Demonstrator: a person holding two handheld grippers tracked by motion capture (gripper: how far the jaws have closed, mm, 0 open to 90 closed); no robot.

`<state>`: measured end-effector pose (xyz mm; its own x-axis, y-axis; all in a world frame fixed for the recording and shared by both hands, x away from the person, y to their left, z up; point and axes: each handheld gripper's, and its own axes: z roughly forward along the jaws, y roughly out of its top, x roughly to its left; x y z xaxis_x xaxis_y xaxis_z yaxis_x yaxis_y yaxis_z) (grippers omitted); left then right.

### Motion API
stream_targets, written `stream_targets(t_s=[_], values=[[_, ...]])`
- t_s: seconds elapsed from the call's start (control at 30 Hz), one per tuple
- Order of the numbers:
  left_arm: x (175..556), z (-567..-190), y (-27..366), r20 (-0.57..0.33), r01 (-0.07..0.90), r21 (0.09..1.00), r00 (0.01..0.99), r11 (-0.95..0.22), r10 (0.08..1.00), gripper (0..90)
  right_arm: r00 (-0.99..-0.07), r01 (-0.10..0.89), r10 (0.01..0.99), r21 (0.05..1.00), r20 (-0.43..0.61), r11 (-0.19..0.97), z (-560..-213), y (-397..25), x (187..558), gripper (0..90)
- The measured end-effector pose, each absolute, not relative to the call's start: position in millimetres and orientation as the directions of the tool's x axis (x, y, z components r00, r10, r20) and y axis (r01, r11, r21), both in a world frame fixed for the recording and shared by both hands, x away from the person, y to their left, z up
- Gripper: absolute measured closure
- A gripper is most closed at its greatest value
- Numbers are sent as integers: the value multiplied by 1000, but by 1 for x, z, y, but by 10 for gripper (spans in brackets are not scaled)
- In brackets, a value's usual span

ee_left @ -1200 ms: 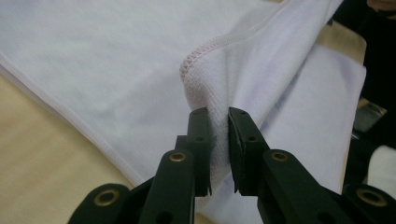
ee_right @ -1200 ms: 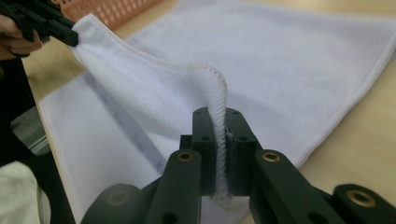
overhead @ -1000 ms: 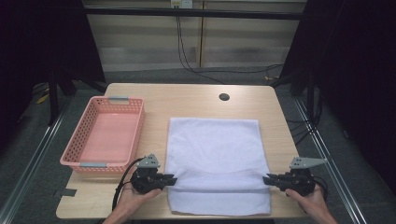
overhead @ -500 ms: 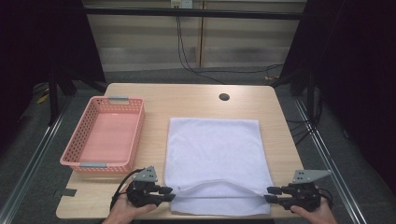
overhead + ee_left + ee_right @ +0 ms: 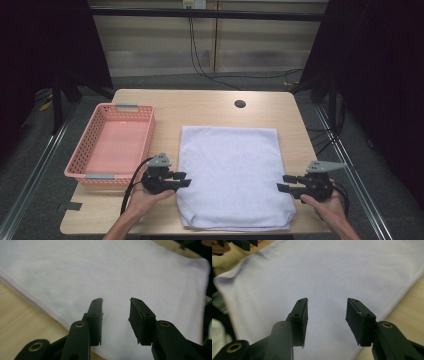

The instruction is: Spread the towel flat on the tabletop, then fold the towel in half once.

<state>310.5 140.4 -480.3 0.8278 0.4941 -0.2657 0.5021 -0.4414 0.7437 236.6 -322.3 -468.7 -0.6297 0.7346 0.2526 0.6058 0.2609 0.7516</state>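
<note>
Both tools gape empty, left tool [image 5: 182,181] and right tool [image 5: 283,183], beside the soft, limp white towel [image 5: 230,175]; best gripped at its near corners.

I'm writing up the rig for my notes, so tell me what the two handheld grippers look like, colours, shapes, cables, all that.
Both are black. The left gripper and right gripper each carry a grey three-cornered plate on top. Each has two black jaws with flat dark pads and brass-coloured rivets at the pivots. A black cable loops from the left one. No sleeves show on the forearms.
</note>
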Motion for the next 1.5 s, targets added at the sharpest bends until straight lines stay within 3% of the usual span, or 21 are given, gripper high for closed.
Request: stream_targets(t_s=[0.17,0.33,0.5,0.67,0.77,0.83,1.3,1.5], values=[[330,-492,130,-221,512,717,810,-472,543,625,-582,642,777,722,239,259,-484,-319,274,502],[333,-500,133,-218,524,700,804,-486,553,644,-573,642,805,695,156,323,-500,-310,288,494],[320,-501,141,-228,517,707,812,-482,537,699,-589,632,797,692,137,348,-500,-308,274,500],[302,-499,143,-247,522,689,821,-503,515,699,-600,641,783,684,163,348,-499,-310,260,509],[292,-497,143,-220,511,685,824,-518,522,761,-602,646,780,677,170,352,-498,-311,252,530],[291,-498,143,-263,534,680,817,-502,513,748,-610,645,773,674,171,359,-497,-312,248,530],[254,-491,146,-281,520,651,842,-552,461,722,-602,694,766,622,226,362,-489,-316,206,563],[282,-476,154,-259,514,727,820,-456,510,654,-593,647,777,700,213,302,-481,-322,220,565]])
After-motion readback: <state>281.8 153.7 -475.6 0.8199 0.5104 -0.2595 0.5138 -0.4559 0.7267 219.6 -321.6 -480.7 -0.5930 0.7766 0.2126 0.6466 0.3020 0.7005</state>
